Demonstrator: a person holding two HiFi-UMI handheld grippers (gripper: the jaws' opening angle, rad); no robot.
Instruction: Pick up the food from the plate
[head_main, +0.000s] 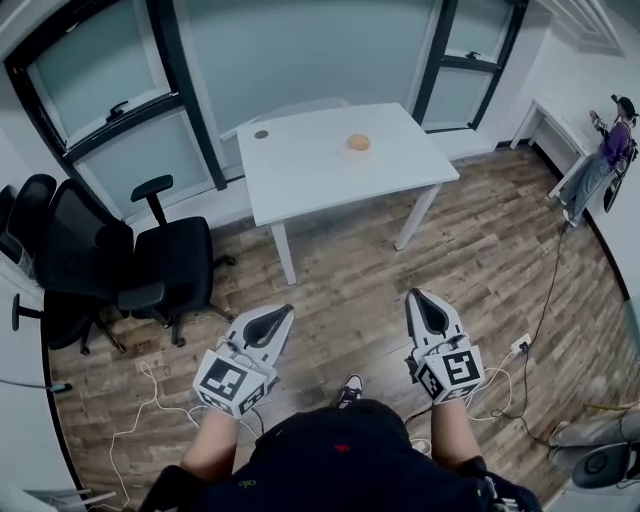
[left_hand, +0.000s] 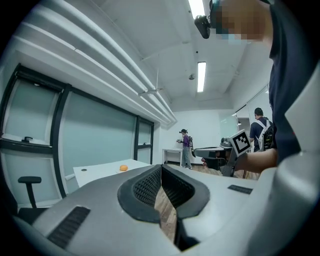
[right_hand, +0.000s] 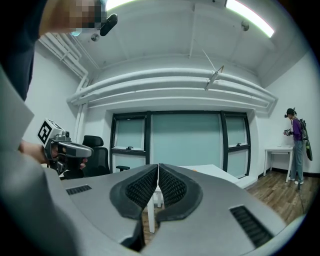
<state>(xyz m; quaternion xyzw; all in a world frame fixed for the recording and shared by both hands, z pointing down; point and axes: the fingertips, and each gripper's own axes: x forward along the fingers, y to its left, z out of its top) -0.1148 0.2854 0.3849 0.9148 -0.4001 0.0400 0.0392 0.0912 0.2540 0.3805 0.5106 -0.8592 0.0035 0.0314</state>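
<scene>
the step in hand looks like the approach – both tongs hang low over the wooden floor (head_main: 480, 250), well apart from the counter (head_main: 320, 185). the left tongs (head_main: 283, 312) and right tongs (head_main: 414, 296) are each clenched on nothing, so one must spread before reaching in. the food (head_main: 358, 141), a small orange piece, sits on a pale plate (head_main: 358, 153) toward the counter's far side – nothing else shows on the plate. best to walk close first, then come down squarely.
</scene>
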